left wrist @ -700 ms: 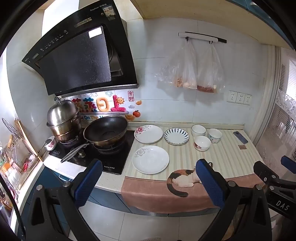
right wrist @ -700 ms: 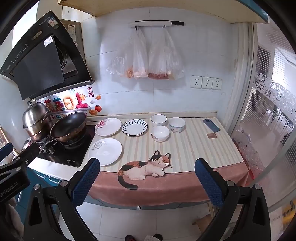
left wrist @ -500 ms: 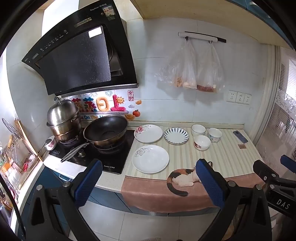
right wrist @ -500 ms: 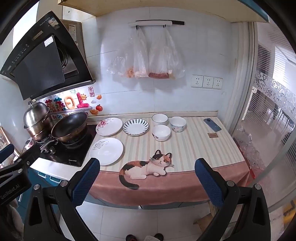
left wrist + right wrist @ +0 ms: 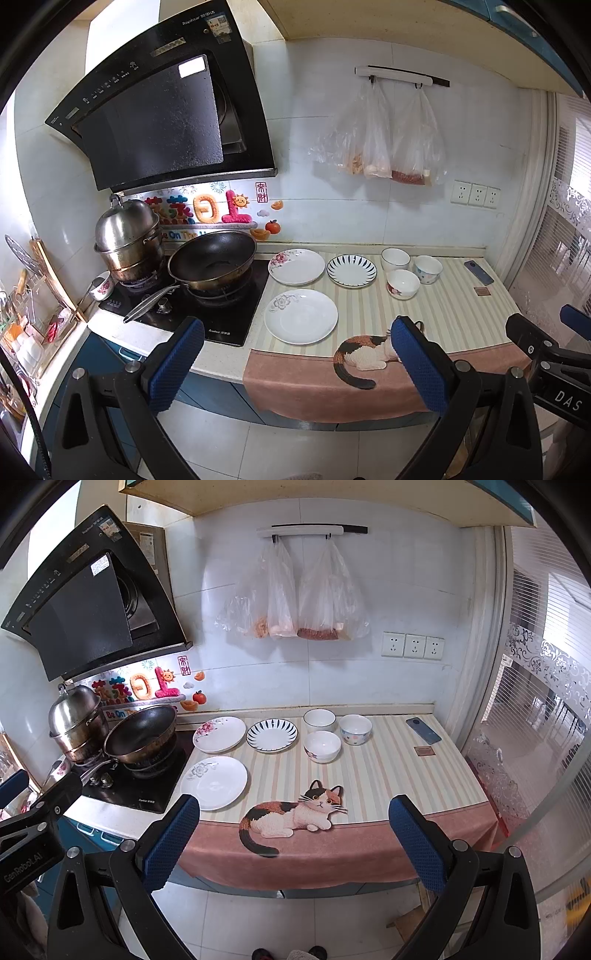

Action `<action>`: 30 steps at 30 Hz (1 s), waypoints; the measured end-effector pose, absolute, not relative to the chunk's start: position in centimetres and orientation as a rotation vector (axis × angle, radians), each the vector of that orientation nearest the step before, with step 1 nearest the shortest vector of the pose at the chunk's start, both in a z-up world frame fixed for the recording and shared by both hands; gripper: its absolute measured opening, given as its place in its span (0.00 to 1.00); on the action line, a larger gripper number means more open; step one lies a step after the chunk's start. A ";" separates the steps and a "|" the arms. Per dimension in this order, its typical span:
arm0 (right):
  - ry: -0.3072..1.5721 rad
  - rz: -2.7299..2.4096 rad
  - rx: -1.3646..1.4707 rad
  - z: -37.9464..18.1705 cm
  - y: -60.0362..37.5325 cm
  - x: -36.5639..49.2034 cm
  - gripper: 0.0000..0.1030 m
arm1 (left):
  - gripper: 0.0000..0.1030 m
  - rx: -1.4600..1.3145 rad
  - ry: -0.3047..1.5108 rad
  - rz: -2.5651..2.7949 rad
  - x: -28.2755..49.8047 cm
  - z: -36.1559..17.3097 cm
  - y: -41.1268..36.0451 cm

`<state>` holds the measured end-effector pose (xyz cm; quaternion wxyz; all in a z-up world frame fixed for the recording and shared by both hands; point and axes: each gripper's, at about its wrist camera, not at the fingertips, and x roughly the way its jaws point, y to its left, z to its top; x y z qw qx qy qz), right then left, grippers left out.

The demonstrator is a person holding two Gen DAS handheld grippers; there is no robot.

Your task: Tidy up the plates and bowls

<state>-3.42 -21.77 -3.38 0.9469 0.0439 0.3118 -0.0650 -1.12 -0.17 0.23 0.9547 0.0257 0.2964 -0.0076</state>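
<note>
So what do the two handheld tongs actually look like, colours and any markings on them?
Both are alike: black frames with silver bolts, and two fingers faced with blue textured pads. The left tongs show white "GenRobot.AI" lettering on the body as seen from the right wrist view; the right tongs show "DAS" in white from the left wrist view. No cables or sleeves visible.

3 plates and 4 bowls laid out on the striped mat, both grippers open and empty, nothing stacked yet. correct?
Not quite: there are three bowls, not four, as the right wrist view shows. The rest holds: three plates on the striped mat, left gripper and right gripper open and empty, nothing stacked.
</note>
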 end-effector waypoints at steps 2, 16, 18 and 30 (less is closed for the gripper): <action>0.637 -0.131 0.091 -3.4 -21.7 -3.5 1.00 | 1.00 0.052 0.601 -0.015 -1.1 0.2 -0.2; 0.644 -0.126 0.088 -3.5 -21.5 -3.8 1.00 | 1.00 0.049 0.612 -0.022 -1.5 0.5 -0.2; 0.644 -0.126 0.088 -3.5 -21.5 -3.8 1.00 | 1.00 0.048 0.612 -0.020 -1.5 0.5 -0.2; 0.646 -0.121 0.095 -3.8 -21.3 -4.0 1.00 | 1.00 0.045 0.615 -0.019 -1.5 0.3 0.0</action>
